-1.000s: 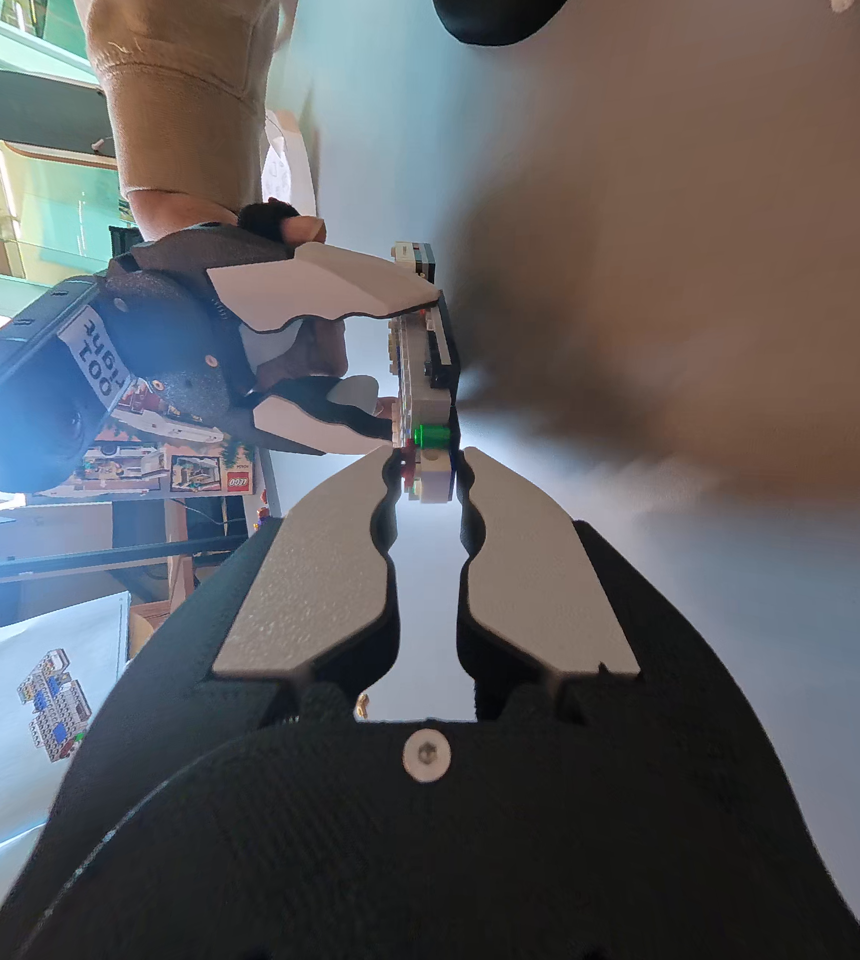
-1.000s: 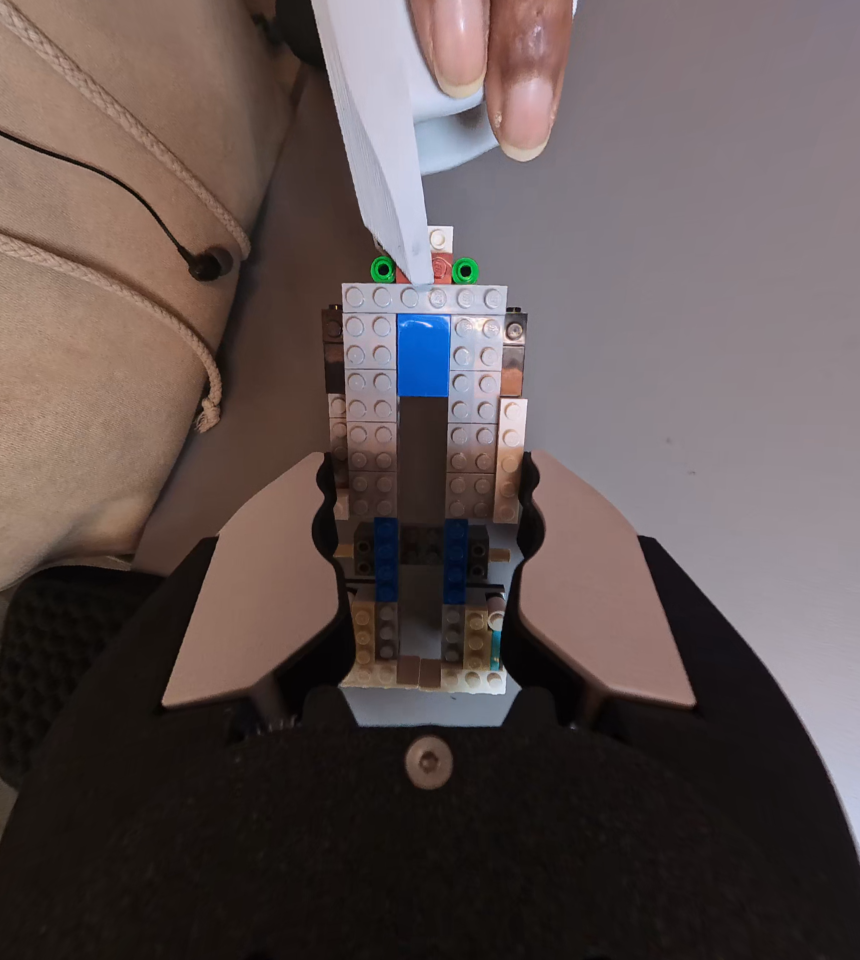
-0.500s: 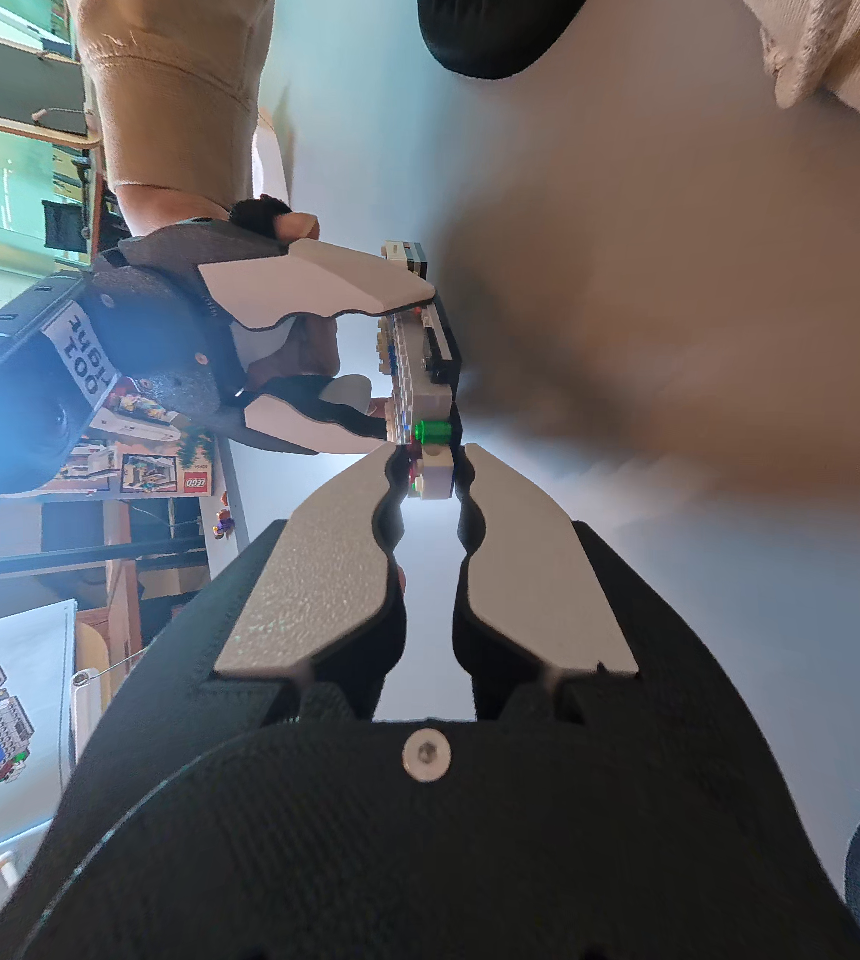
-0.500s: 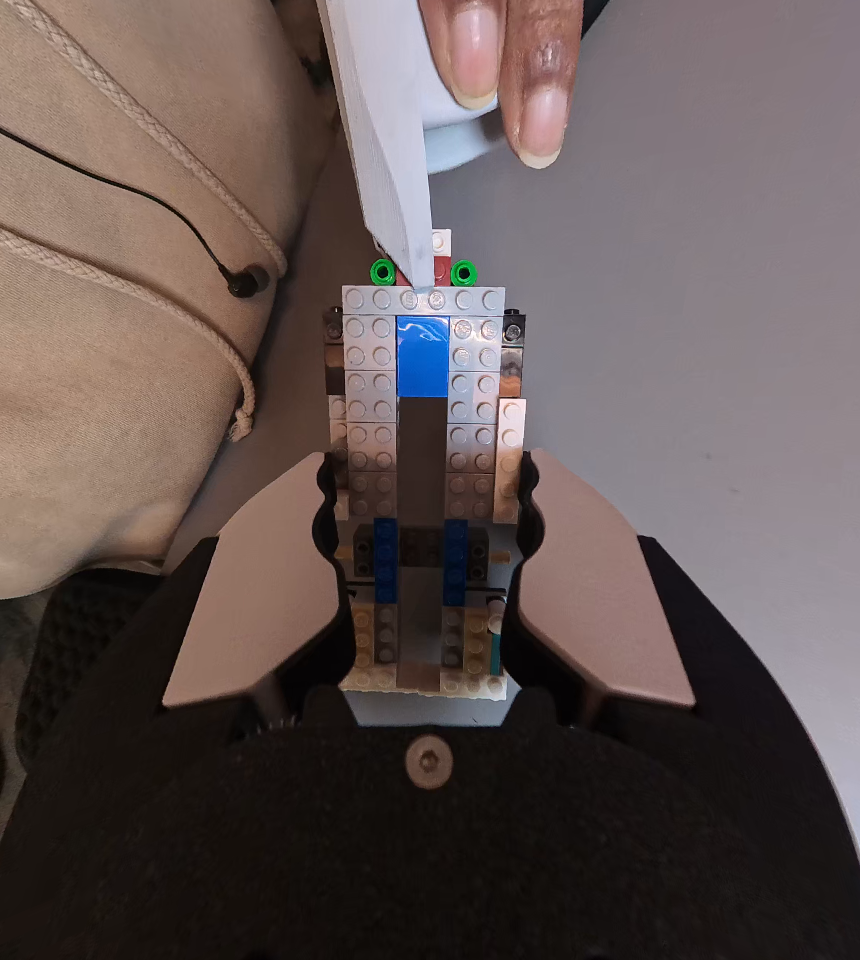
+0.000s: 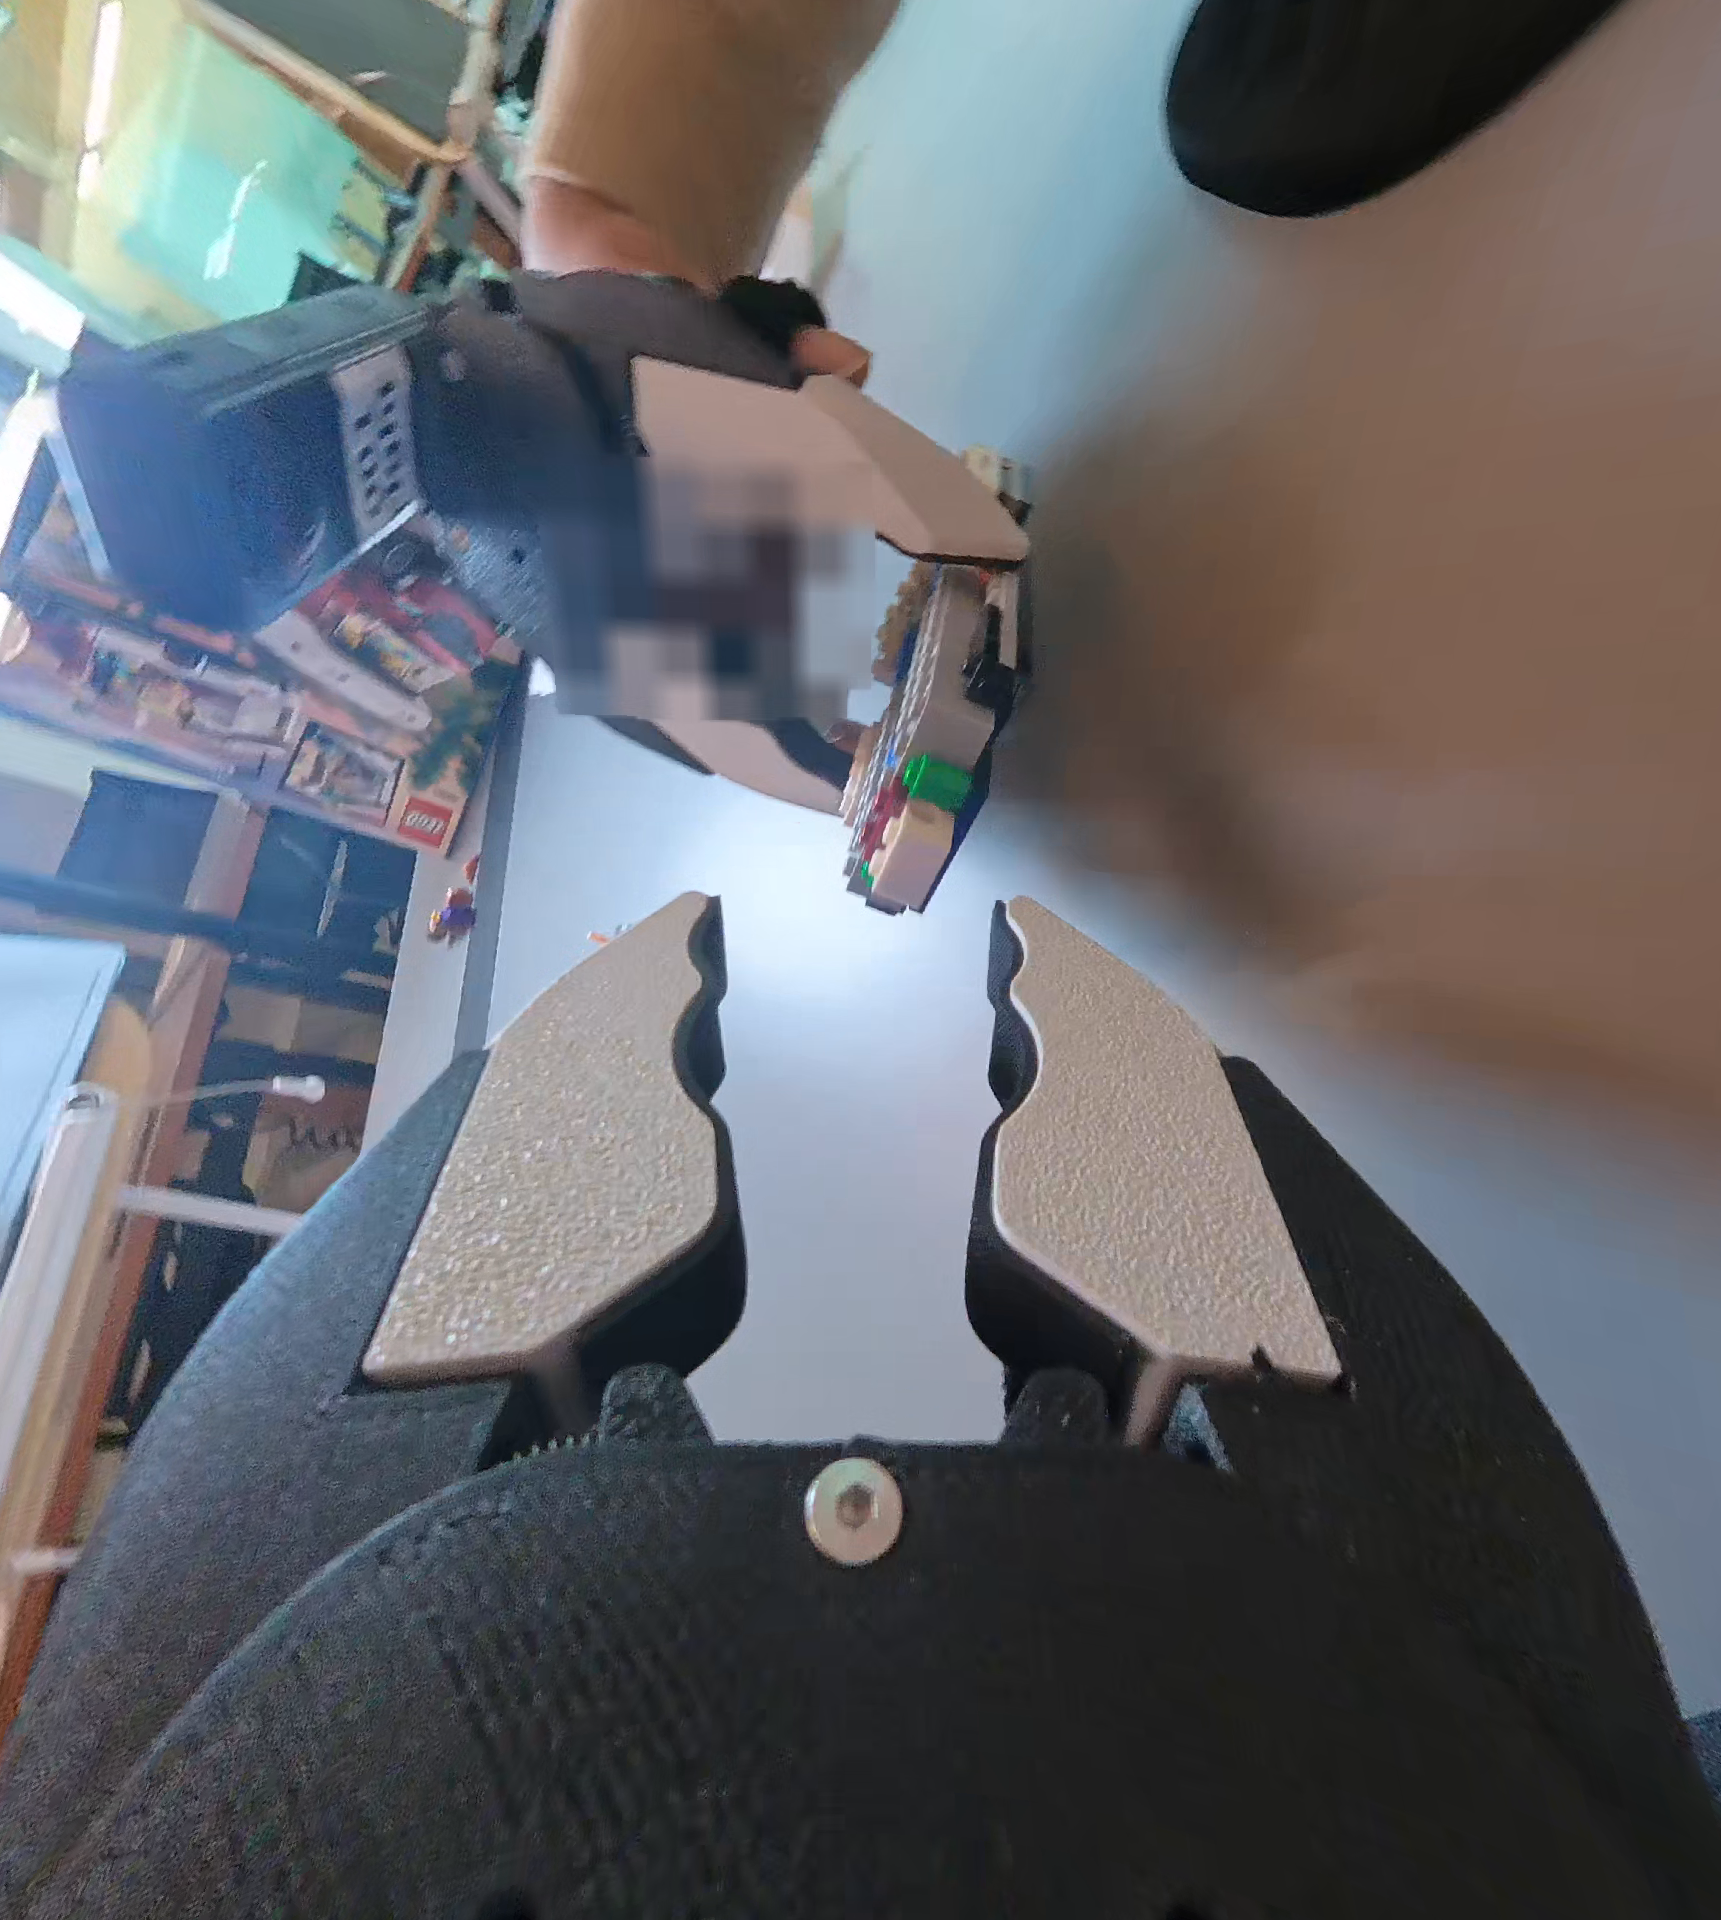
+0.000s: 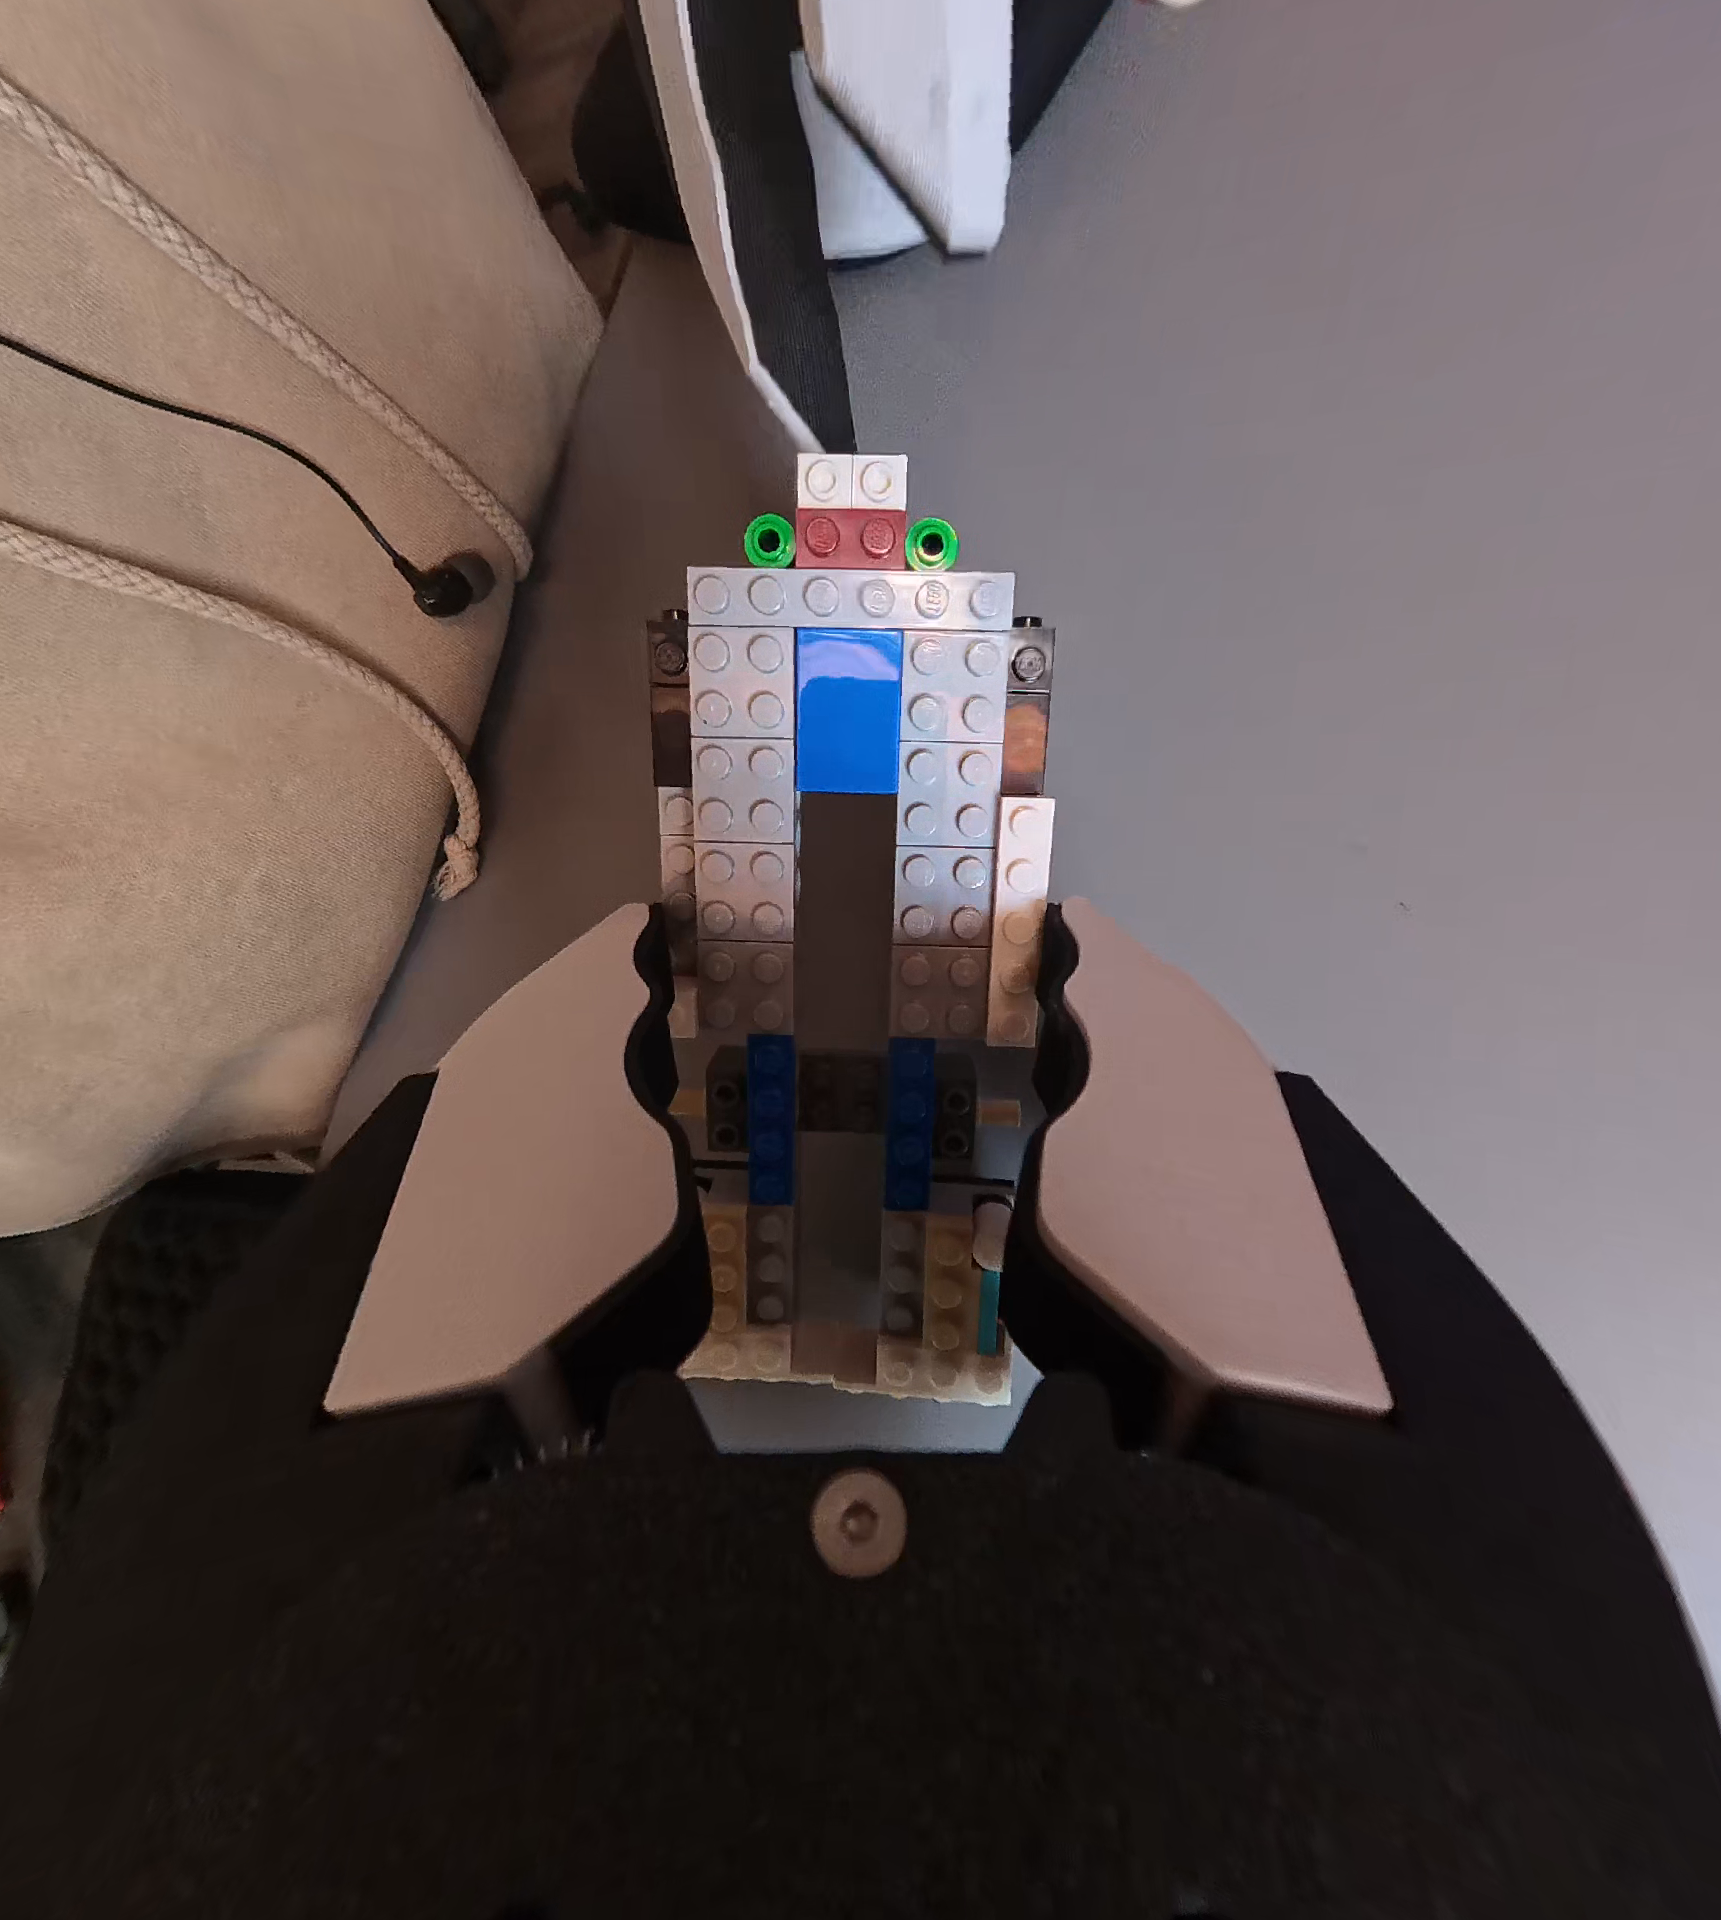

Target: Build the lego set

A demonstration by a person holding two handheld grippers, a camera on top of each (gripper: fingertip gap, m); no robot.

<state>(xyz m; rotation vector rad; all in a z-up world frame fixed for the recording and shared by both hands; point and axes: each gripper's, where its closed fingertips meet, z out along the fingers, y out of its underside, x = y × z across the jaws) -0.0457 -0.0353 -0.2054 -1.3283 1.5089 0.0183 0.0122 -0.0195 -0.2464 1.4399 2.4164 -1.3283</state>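
Release noted: my left gripper (image 5: 856,914) has let go and backed off, jaws spread and empty, just short of the brick model (image 6: 851,831) that my right gripper (image 6: 851,977) still clamps above the grey table (image 6: 1407,623).

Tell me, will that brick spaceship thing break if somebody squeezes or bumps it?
The brick model probably stays stiff where the right hand-held gripper clamps its flat sides. The small white brick and green studs at its tip look likeliest to pop off. It is probably light.
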